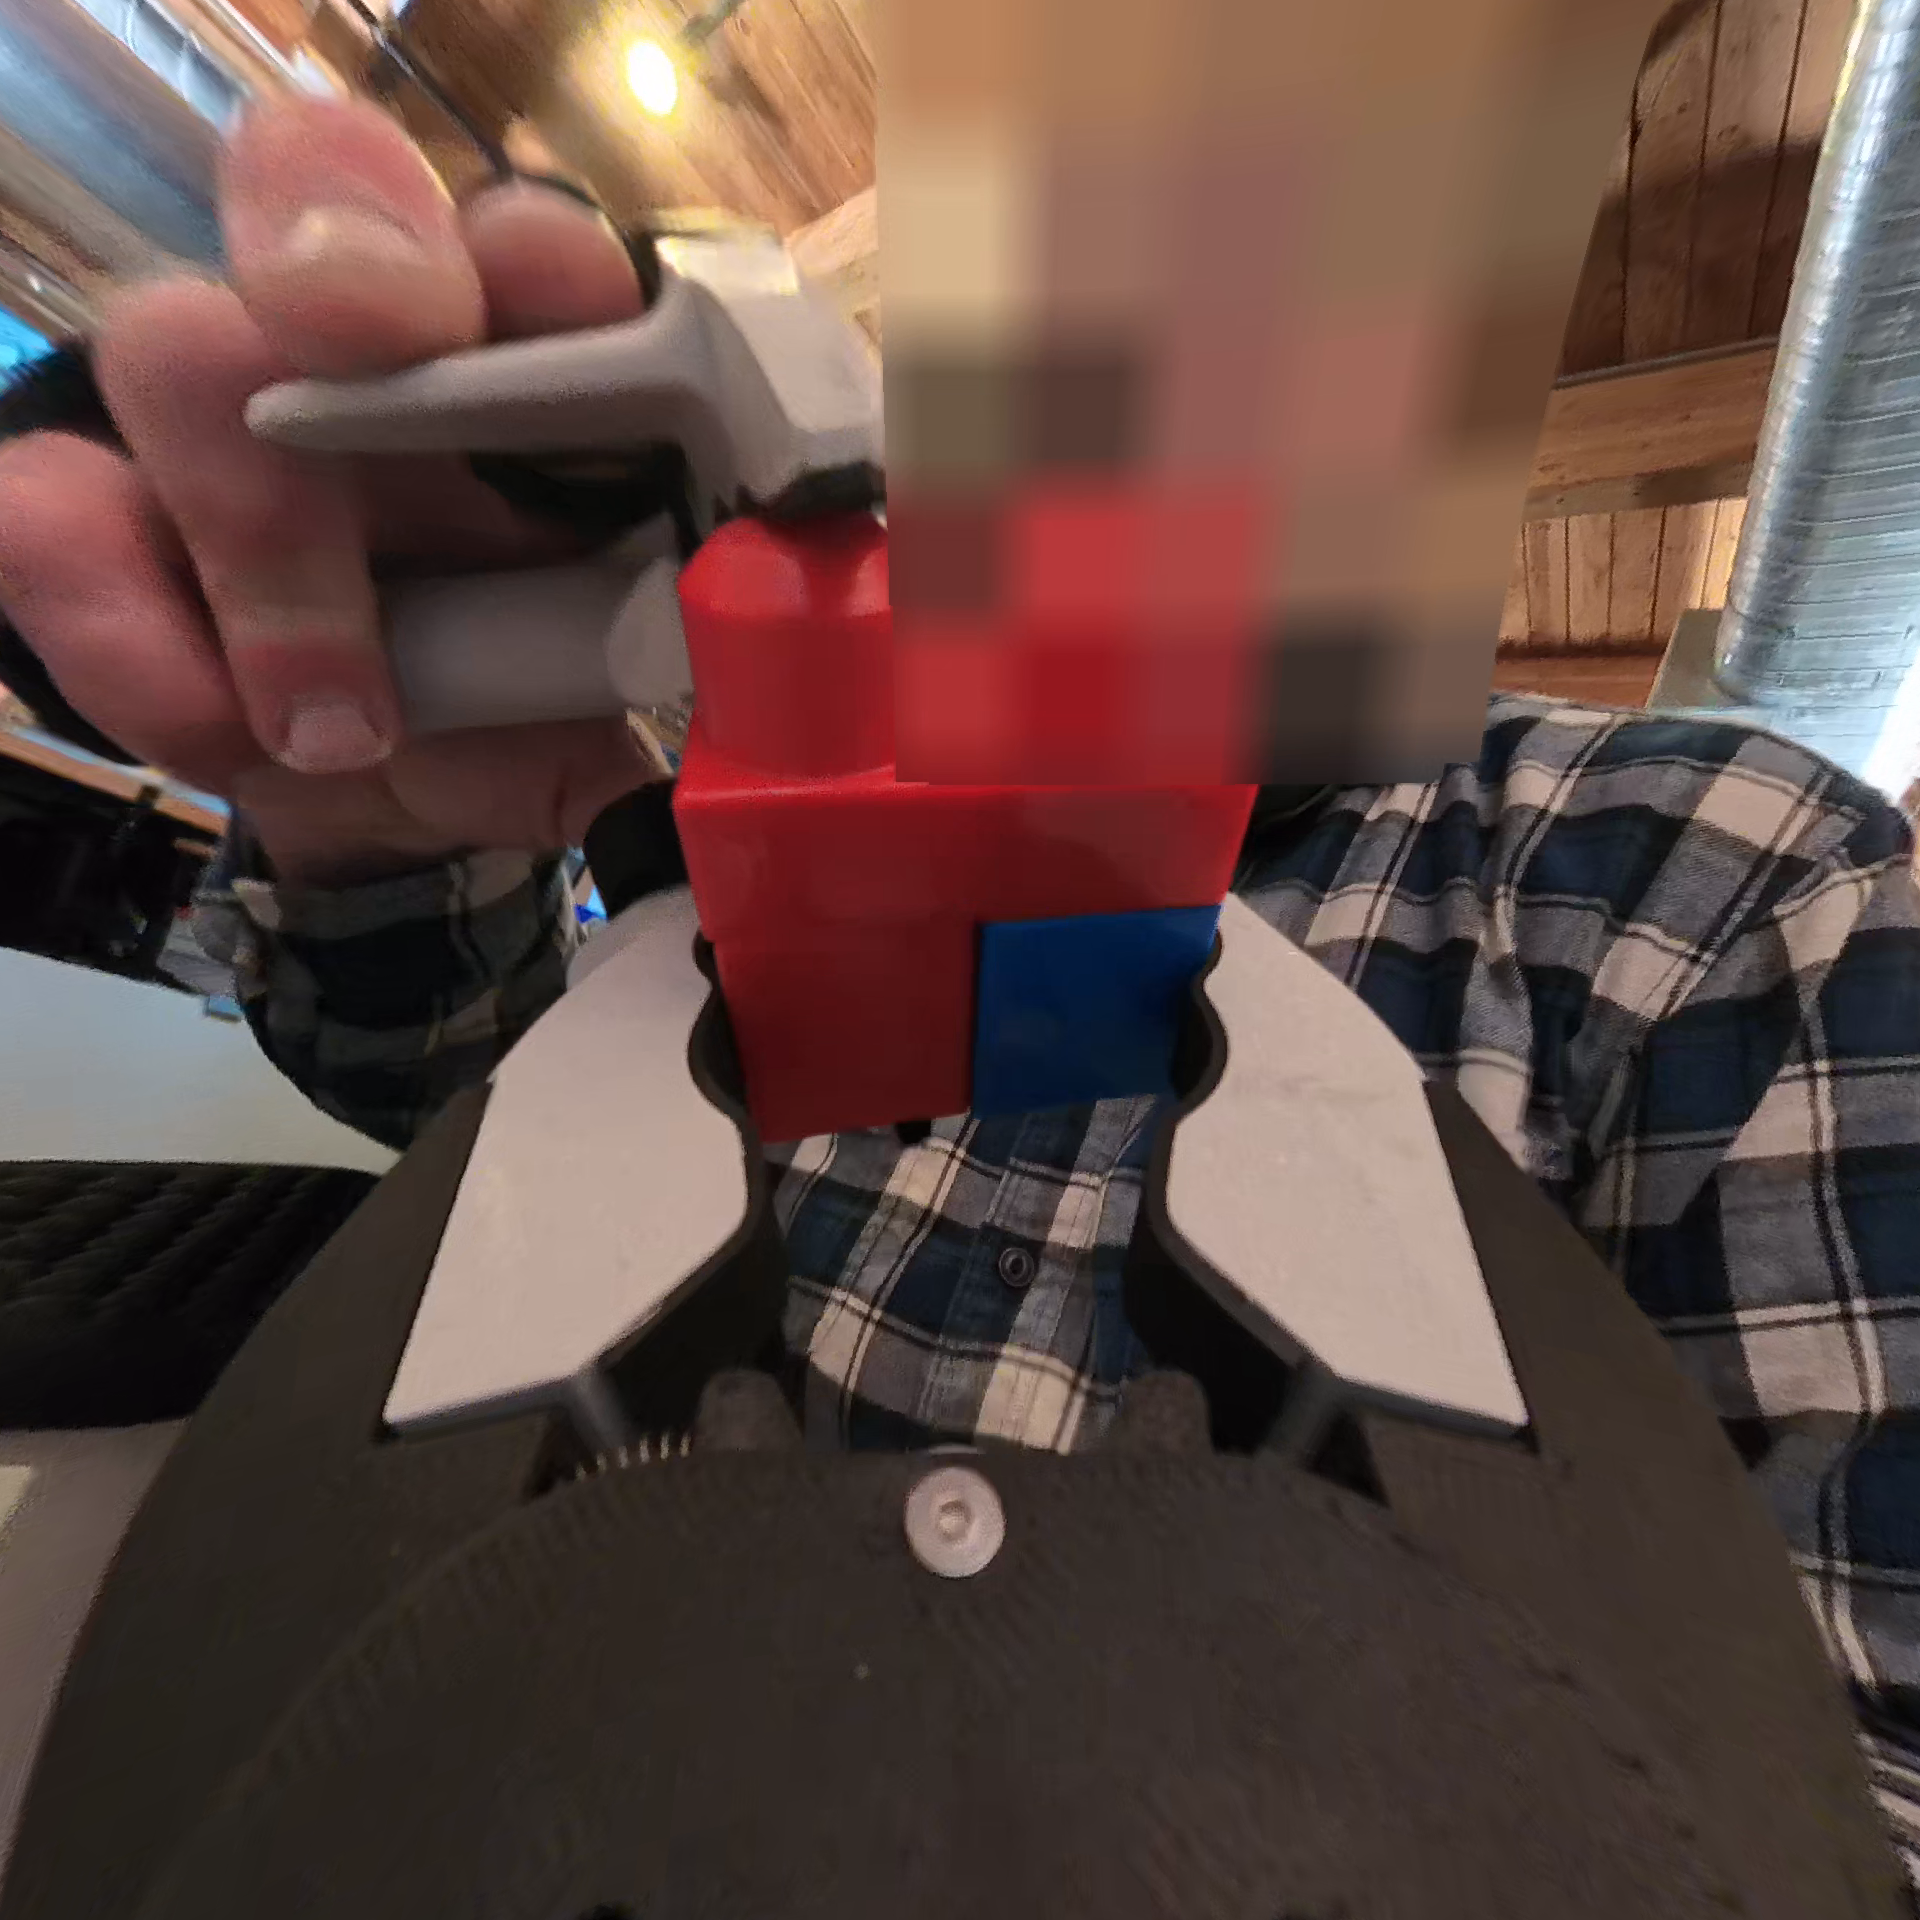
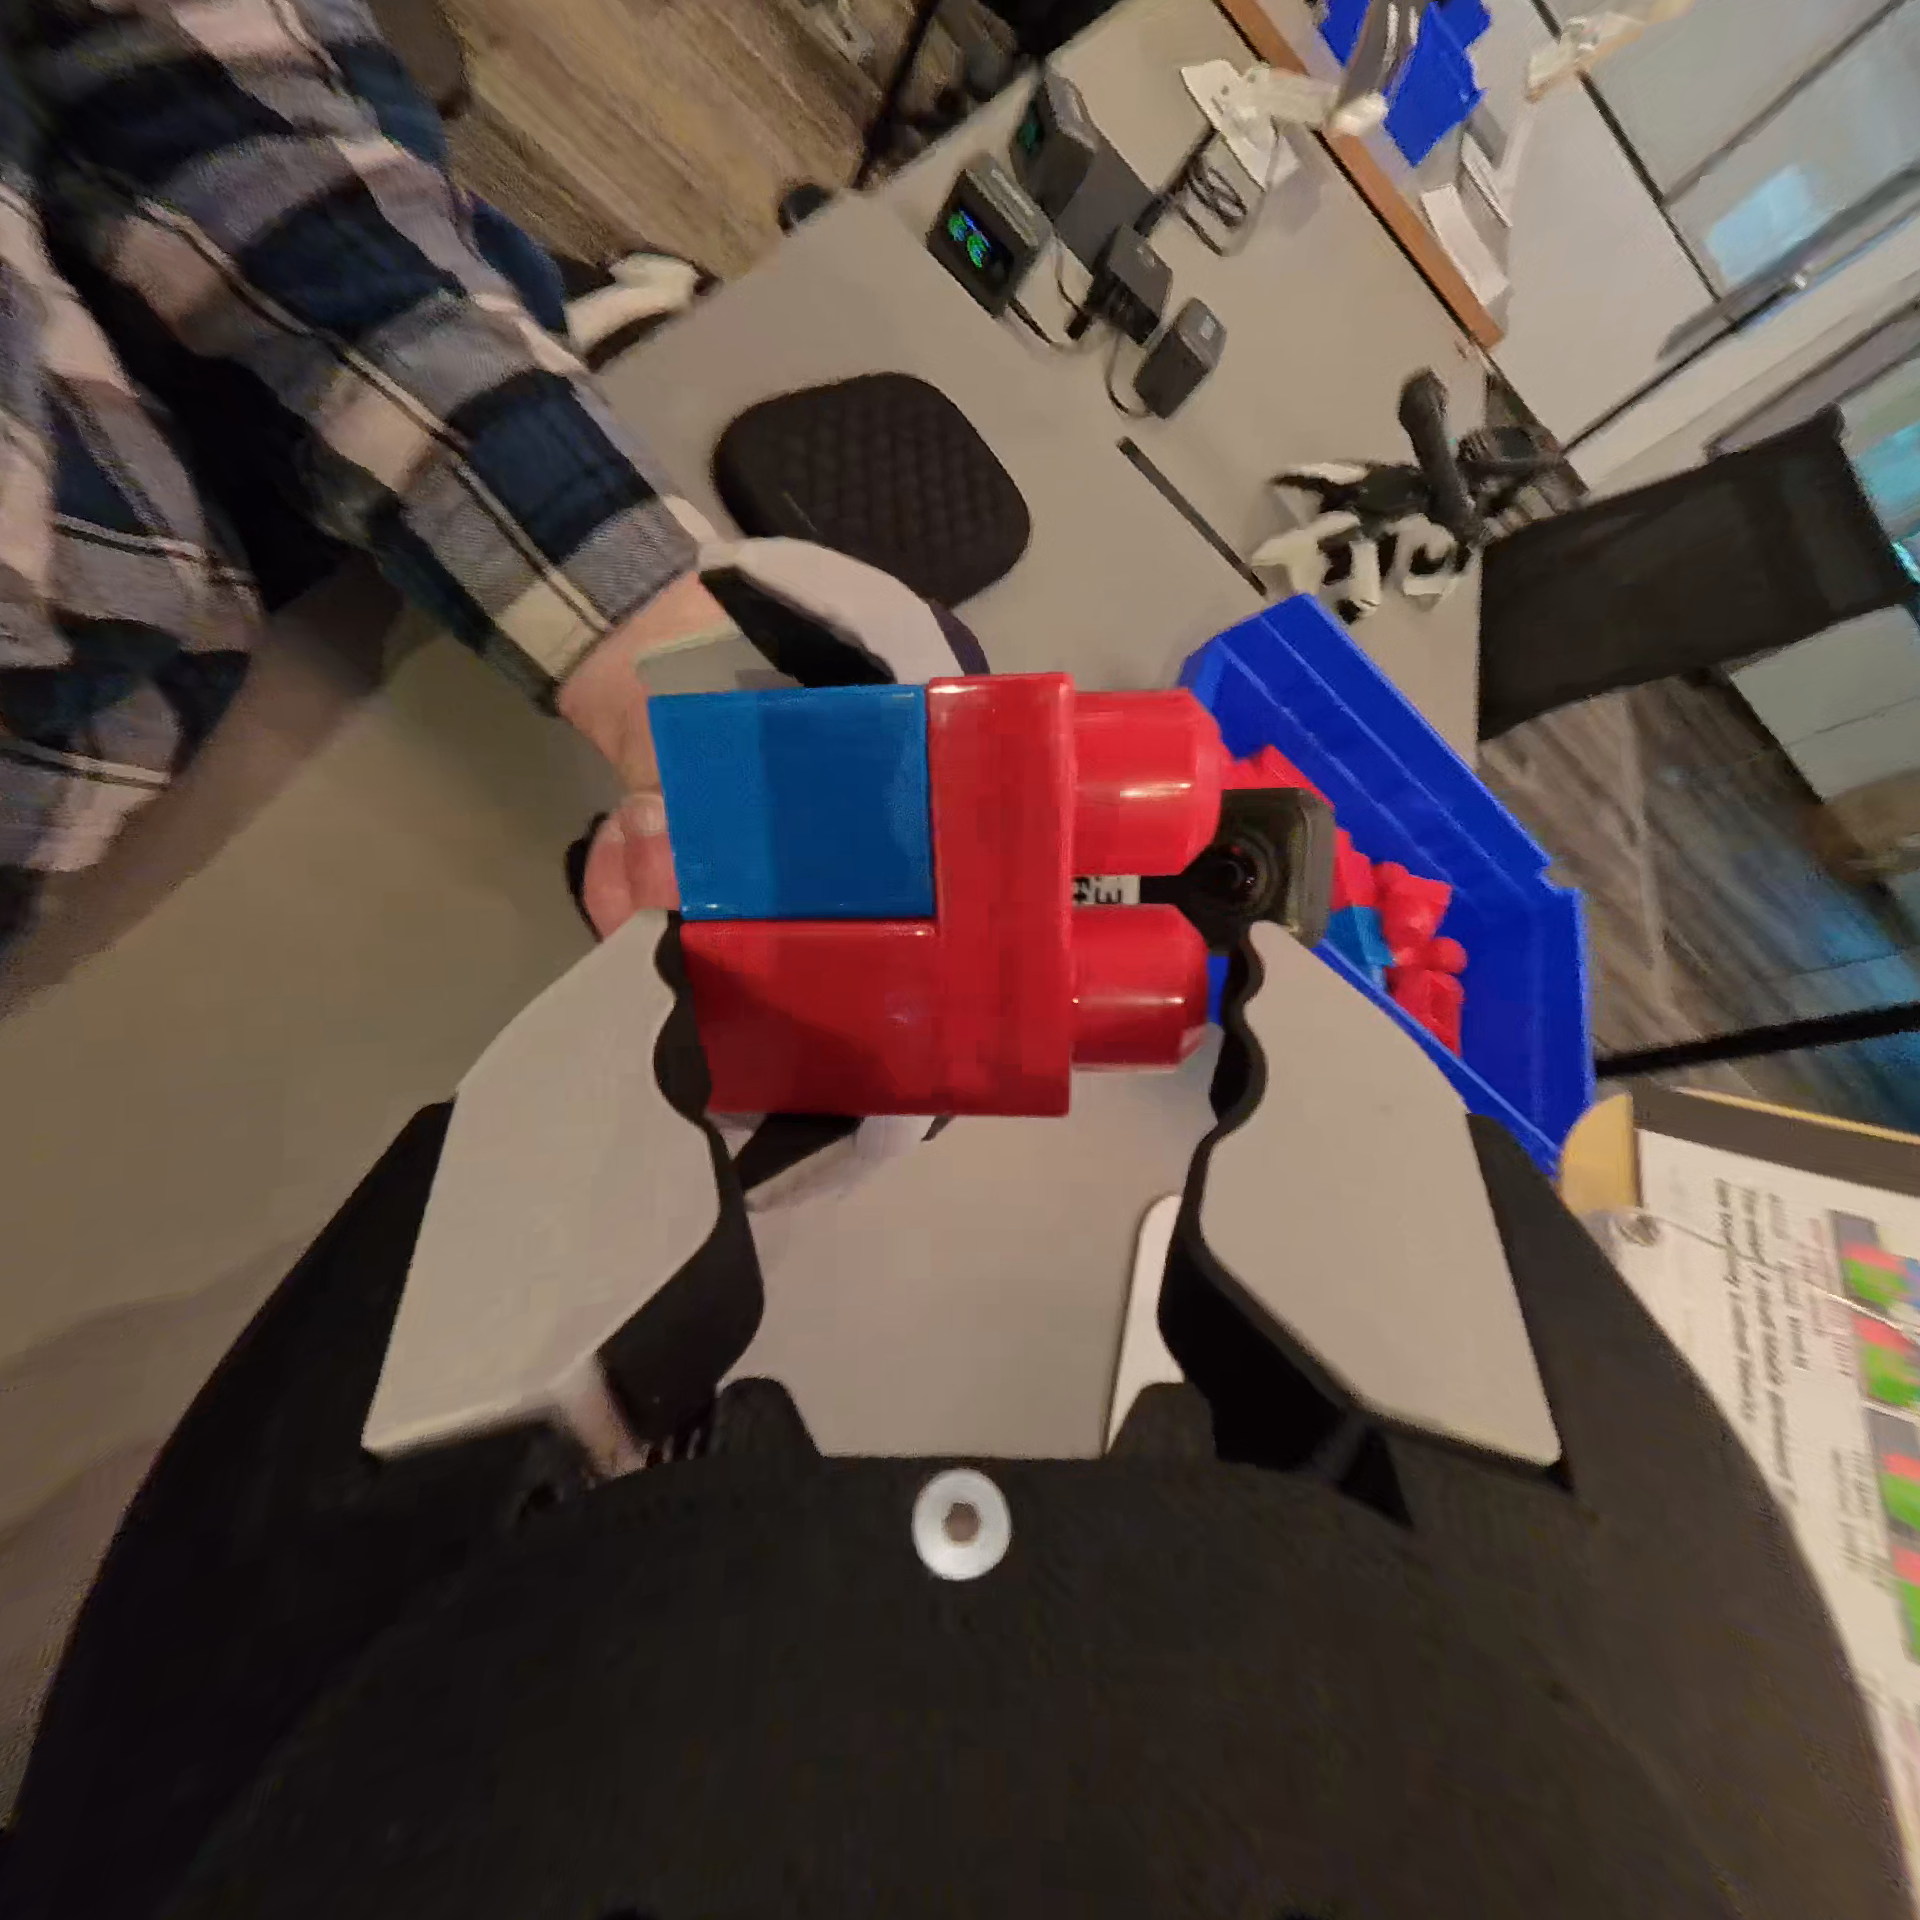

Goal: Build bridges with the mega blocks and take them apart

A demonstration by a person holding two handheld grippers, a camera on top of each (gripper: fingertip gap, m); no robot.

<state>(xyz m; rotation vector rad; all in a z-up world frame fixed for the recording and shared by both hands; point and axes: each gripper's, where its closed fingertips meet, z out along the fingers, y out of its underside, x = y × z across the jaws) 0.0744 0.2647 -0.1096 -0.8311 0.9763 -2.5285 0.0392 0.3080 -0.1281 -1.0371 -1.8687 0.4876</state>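
Held in mid-air above the grey desk: small assembly of red and blue plastic blocks, pinched by left hand-held gripper; right hand-held gripper clamped across it too. Farther right, blue plastic bin of blocks.

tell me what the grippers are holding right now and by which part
Both hold one block assembly. The left gripper clamps its two lower blocks, red against one pad and blue against the other. The right gripper spans it from the bottom face to the stud tops.

L gripper fingers clamped on blocks; R gripper fingers clamp same stack.
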